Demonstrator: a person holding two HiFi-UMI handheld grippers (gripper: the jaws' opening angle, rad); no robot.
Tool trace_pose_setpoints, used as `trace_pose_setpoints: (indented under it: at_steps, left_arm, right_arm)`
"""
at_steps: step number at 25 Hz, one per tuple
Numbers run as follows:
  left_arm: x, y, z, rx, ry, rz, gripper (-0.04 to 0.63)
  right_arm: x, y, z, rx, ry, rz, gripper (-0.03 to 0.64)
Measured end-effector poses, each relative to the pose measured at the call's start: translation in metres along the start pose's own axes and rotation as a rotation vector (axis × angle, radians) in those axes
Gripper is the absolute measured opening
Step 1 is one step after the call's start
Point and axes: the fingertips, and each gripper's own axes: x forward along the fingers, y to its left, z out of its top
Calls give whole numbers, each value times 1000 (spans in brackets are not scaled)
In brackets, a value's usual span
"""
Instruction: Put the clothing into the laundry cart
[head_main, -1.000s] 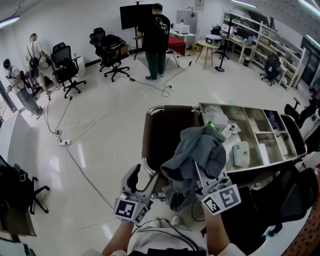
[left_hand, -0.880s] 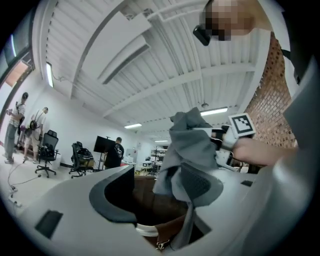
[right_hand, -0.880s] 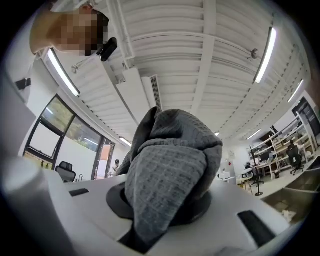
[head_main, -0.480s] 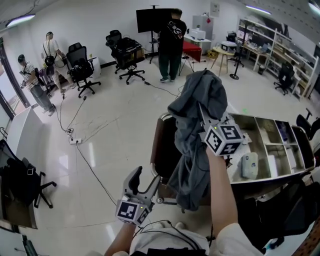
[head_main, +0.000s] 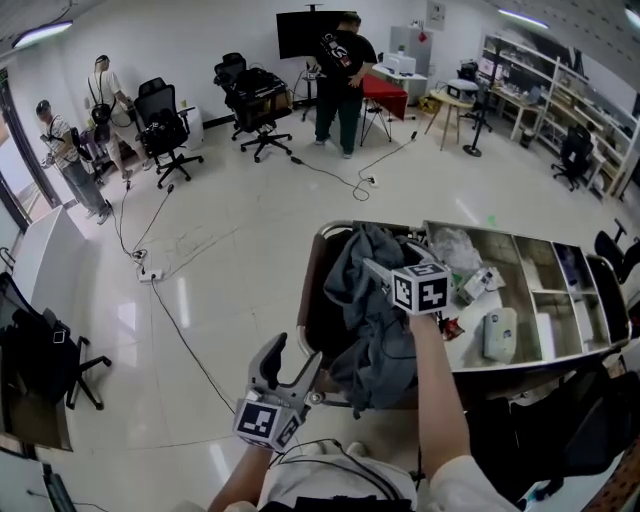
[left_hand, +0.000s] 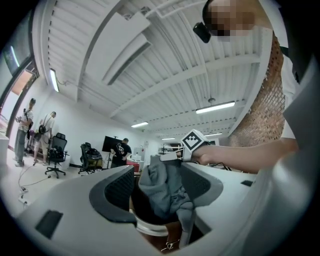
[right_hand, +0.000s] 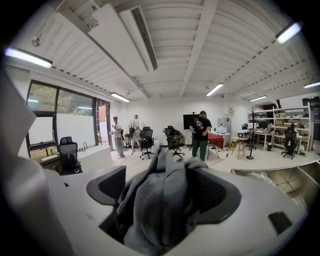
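Pale glossy floor (head_main: 230, 250) of an open workroom, with black office chairs (head_main: 165, 130), shelving (head_main: 520, 60) and standing people along the far wall, and a black cable (head_main: 175, 330) trailing across it. A dark brown laundry cart (head_main: 316, 300) with a metal tube rim stands near the camera, with a steel compartment tray (head_main: 520, 262) adjoining on its right. The bunched grey cloth garment (head_main: 375, 330) has its long axis running from inside the bin towards the camera, and its lower end lies across the near rim. The right gripper (head_main: 372, 262) sits at the garment's upper end. Its jaws have just been opening and stand apart, with cloth bulging loosely between them. The left gripper (head_main: 288, 352), jaws apart and clamping nothing, hovers just beside the cart's near-left corner.
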Motion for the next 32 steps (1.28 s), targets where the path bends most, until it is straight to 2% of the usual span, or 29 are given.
trace_pose_setpoints:
  at_steps: [1, 4, 6, 16, 20, 24, 29, 32]
  left_arm:
    - [1, -1, -1, -1, 4, -2, 279]
    - [6, -3, -3, -4, 9, -6, 279]
    - [9, -4, -4, -5, 9, -9, 281]
    - [23, -12, -2, 7, 8, -41, 279]
    - [28, -15, -4, 7, 7, -49, 279]
    - [31, -15, -1, 10, 4, -53, 279]
    - [38, -18, 11, 32, 4, -57, 278]
    - [42, -22, 13, 37, 2, -70, 278]
  right_arm:
    - [-5, -3, 9, 8, -52, -13, 493]
    - [-25, -10, 50, 6, -222, -48, 495]
    - [-35, -8, 68, -11, -292, -50, 495]
    - [-67, 3, 78, -85, -404, -43, 492]
    - [-95, 9, 65, -92, -453, -56, 491]
    - [-127, 12, 26, -82, -475, -106, 489]
    - [-159, 34, -15, -39, -438, -132, 488]
    - [-180, 41, -32, -11, -423, -176, 488]
